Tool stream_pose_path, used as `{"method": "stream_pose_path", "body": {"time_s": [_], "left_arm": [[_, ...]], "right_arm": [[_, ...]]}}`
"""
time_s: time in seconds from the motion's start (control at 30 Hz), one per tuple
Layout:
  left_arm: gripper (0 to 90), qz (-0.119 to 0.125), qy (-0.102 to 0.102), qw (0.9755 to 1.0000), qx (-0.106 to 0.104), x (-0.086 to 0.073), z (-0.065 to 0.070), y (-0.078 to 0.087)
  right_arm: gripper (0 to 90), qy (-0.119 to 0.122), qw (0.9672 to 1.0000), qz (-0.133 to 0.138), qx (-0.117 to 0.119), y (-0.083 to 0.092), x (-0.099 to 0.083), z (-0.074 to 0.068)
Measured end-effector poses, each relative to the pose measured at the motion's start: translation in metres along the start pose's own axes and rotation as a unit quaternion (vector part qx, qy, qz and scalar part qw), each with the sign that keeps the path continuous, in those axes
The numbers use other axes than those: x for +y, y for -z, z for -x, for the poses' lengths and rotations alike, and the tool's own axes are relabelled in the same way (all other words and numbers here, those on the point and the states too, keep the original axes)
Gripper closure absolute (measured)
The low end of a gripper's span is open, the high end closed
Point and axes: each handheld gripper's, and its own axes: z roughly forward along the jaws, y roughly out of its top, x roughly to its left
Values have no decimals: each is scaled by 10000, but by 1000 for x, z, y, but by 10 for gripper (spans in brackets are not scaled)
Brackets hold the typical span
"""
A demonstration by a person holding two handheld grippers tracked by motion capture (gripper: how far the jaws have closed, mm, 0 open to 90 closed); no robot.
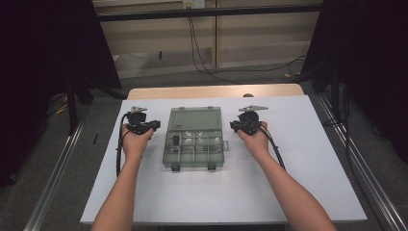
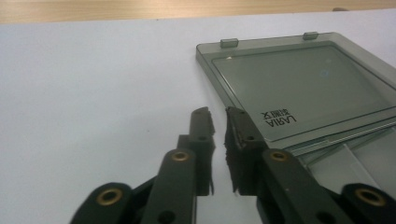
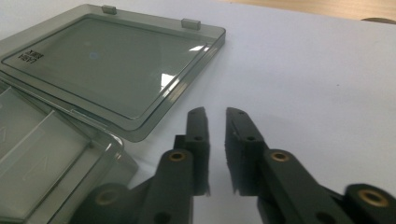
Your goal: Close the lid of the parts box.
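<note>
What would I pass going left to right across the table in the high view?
Left gripper → open grey box → right gripper, all on the white table.

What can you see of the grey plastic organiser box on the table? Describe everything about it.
The organiser box is smoky, see-through grey plastic. It lies open on the white table, its lid folded flat away from the person, with two small tabs on the lid's far edge and printed lettering. The tray is split into compartments, one holding a small dark item. Two dark latches sit on its near edge. Neither gripper touches it.
</note>
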Motion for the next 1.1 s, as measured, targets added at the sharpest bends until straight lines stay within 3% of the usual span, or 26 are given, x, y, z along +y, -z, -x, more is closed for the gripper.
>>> {"method": "stream_pose_path", "body": {"time_s": [0.13, 0.37, 0.97, 1.1], "left_arm": [[900, -77, 135, 9999, -41, -2, -1, -4], [900, -64, 223, 9997, -106, -2, 2, -8], [900, -639, 398, 9971, -87, -3, 8, -38], [900, -599, 442, 9972, -36, -4, 6, -45]], "right_arm": [[900, -59, 9999, -82, 55, -2, 2, 0], [900, -88, 9997, -228, 34, -8, 3, -1], [900, -109, 9990, -423, 95, -31, 3, -7], [900, -106, 9990, -419, 111, -35, 7, -6]]}}
